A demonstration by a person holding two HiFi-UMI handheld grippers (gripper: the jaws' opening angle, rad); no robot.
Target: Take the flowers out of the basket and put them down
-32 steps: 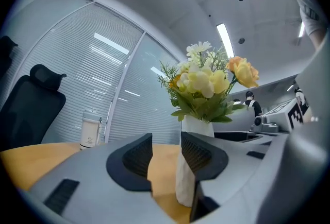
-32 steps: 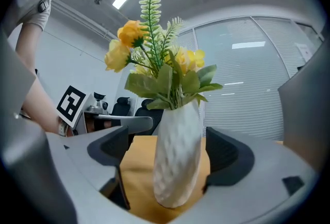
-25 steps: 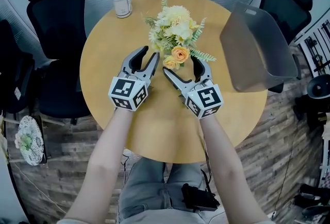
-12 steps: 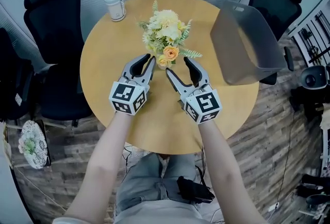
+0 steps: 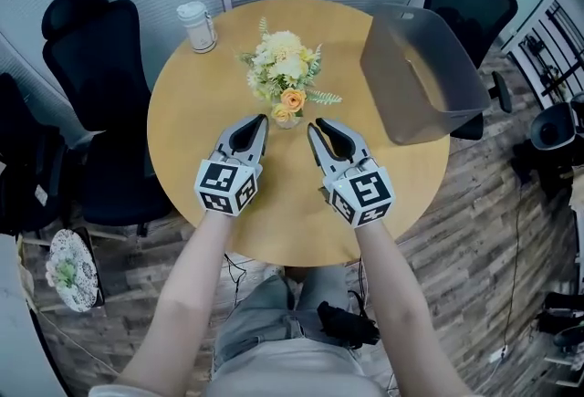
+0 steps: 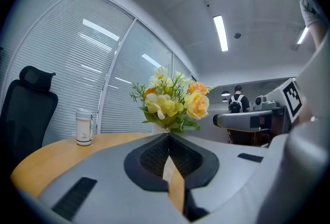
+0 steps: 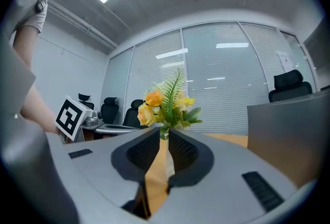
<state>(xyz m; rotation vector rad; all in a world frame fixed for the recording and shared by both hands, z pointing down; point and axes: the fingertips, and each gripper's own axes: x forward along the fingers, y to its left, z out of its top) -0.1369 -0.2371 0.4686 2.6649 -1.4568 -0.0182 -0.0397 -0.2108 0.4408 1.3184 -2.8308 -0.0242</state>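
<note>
A bunch of yellow and orange flowers [image 5: 283,76] stands upright in a small vase on the round wooden table [image 5: 196,126], outside the grey basket [image 5: 420,71]. My left gripper [image 5: 262,120] is just short of the vase on its left, shut and empty. My right gripper [image 5: 313,124] is on the vase's right, with only a narrow slit between its pads and nothing in it. Both sets of jaws have just been closing. The flowers [image 6: 172,102] rise beyond the closed left gripper [image 6: 169,135]. In the right gripper view the flowers [image 7: 165,104] stand past the right gripper [image 7: 164,133].
A white lidded cup [image 5: 198,26] stands at the table's far left. The basket [image 7: 294,130] sits at the table's right edge. Black office chairs [image 5: 87,67] ring the table. A person's arms reach in from the near side.
Both grippers have drawn back from the flowers toward the person and their jaws have closed from wide open. The flowers stay standing on the table.
</note>
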